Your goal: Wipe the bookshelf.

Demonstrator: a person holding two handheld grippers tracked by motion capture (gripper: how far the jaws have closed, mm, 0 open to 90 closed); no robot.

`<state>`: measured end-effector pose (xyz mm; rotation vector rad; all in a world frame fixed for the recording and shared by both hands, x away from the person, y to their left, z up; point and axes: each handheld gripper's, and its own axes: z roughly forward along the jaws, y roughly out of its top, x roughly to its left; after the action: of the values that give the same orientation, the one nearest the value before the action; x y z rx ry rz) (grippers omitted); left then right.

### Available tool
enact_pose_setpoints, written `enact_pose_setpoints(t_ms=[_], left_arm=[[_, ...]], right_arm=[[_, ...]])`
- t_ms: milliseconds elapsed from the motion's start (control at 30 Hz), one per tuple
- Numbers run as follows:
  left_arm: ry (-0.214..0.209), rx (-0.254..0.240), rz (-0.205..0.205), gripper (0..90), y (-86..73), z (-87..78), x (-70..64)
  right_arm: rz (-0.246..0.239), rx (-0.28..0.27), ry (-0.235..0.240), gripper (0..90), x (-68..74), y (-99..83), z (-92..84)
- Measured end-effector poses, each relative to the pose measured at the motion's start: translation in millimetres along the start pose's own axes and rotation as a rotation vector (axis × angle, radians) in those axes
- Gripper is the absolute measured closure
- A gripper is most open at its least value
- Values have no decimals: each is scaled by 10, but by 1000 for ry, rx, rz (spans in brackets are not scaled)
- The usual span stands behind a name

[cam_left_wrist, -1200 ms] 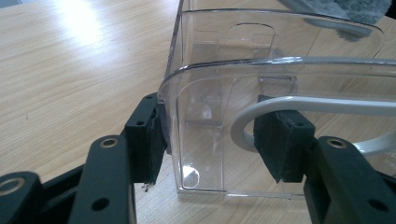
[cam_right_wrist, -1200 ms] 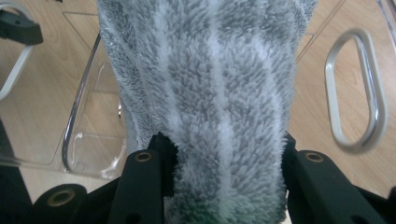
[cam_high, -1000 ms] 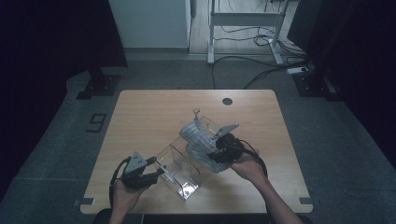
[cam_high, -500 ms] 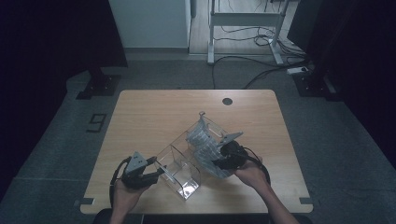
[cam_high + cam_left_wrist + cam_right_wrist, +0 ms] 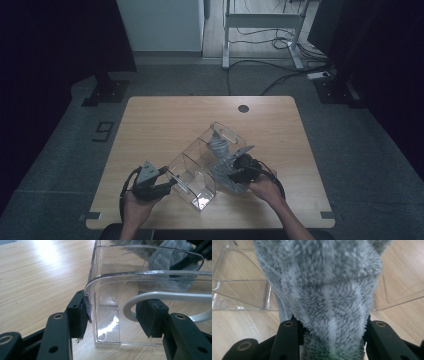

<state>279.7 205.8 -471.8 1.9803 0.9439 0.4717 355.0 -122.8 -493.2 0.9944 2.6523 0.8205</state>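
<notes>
A clear plastic organiser box (image 5: 197, 172) with dividers lies slantwise on the wooden table (image 5: 165, 120). My left gripper (image 5: 167, 184) is shut on the box's near left end. In the left gripper view (image 5: 115, 315), one pad (image 5: 80, 315) presses the outside of the rounded corner. The other pad sits behind the wall (image 5: 110, 287) by the handle cut-out. My right gripper (image 5: 235, 172) is shut on a grey fluffy cloth (image 5: 222, 160), which drapes against the box's right side. That cloth (image 5: 324, 285) bulges out between the right gripper's jaws (image 5: 330, 327), with the clear box (image 5: 239, 292) behind it.
A round cable hole (image 5: 243, 108) sits near the table's far edge. Beyond the table, a white desk frame (image 5: 260, 30) and cables (image 5: 280, 75) lie on the dark floor. Both hands reach in over the near edge.
My right gripper has sunk and drawn toward the near edge with the cloth, along the box's right side. The left gripper and the box have stayed where they were.
</notes>
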Motion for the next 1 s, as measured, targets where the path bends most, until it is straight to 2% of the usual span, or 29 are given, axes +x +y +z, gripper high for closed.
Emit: enact_pose_setpoints(t_ms=[100, 233, 367, 500, 700, 900, 1000], left_arm=[[0, -3, -2, 446, 6, 13, 7], [-1, -4, -4, 445, 12, 27, 15], [-6, -9, -3, 445, 10, 34, 25], [-12, -13, -2, 443, 4, 32, 32], [-27, -22, 6, 414, -10, 9, 46], [-22, -31, 18, 432, -29, -36, 46], [-20, -33, 14, 448, -30, -36, 44]], right_arm=[[22, -4, 12, 590, -34, -27, 60], [26, 16, 9, 588, -59, -66, 151], [19, 42, -3, 585, -60, -133, 252], [12, 49, -11, 584, -50, -135, 244], [21, 41, 2, 589, -42, -150, 149], [26, -20, 25, 592, -53, -145, -79], [10, -40, 21, 593, -40, -101, -206]])
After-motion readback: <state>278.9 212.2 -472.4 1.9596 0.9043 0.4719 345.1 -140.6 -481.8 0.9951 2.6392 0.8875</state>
